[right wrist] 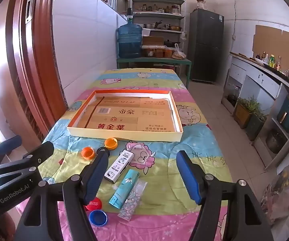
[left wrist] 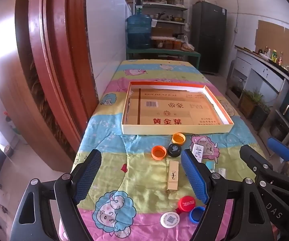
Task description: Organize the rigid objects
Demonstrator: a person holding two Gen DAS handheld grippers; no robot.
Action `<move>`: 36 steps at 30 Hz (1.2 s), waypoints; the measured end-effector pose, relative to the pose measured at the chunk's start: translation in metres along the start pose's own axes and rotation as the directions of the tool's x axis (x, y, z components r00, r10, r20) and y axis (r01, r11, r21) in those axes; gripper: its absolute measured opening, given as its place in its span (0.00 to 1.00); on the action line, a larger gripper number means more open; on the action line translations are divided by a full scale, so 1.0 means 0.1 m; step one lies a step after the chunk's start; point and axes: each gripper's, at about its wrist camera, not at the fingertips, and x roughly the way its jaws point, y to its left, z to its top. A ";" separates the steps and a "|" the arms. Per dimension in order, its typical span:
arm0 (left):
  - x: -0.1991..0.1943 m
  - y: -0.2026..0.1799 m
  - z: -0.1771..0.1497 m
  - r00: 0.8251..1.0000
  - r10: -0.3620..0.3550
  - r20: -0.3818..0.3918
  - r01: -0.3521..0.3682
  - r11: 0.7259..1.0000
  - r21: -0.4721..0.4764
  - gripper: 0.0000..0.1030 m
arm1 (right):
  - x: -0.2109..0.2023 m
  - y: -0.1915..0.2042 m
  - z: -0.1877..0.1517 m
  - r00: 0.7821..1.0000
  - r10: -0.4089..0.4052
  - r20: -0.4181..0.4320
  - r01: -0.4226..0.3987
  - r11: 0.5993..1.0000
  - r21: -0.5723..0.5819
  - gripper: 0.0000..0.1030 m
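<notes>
A shallow cardboard-lined box (left wrist: 176, 131) (right wrist: 124, 134) lies mid-table with nothing in it. In front of it lie two orange caps (left wrist: 179, 138) (left wrist: 159, 152), a black cap (left wrist: 174, 150), a gold lipstick case (left wrist: 173, 177), and red (left wrist: 186, 203), blue (left wrist: 197, 213) and white (left wrist: 170, 220) caps. My left gripper (left wrist: 141, 172) hangs open above the gold case, holding nothing. My right gripper (right wrist: 143, 175) is open over a white cartoon box (right wrist: 120, 165), a teal box (right wrist: 124, 188) and a glittery packet (right wrist: 133, 200), touching none.
A cartoon-print cloth (right wrist: 194, 156) covers the table. A red door frame (left wrist: 50, 60) stands close on the left. Beyond the table's far end are a water jug (right wrist: 130, 40), shelves and a dark fridge (right wrist: 206, 44). A kitchen counter (right wrist: 265, 76) runs along the right.
</notes>
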 end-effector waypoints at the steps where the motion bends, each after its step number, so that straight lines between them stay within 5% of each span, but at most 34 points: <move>1: 0.00 0.00 0.00 1.000 -0.002 0.004 0.002 1.000 -0.002 0.80 | 0.00 0.00 0.00 1.000 0.003 -0.004 -0.003 1.000 0.003 0.68; 36: 0.08 0.03 -0.07 1.000 -0.016 -0.018 0.015 0.998 -0.057 0.80 | 0.04 0.02 -0.04 1.000 0.012 -0.010 -0.012 1.000 0.001 0.68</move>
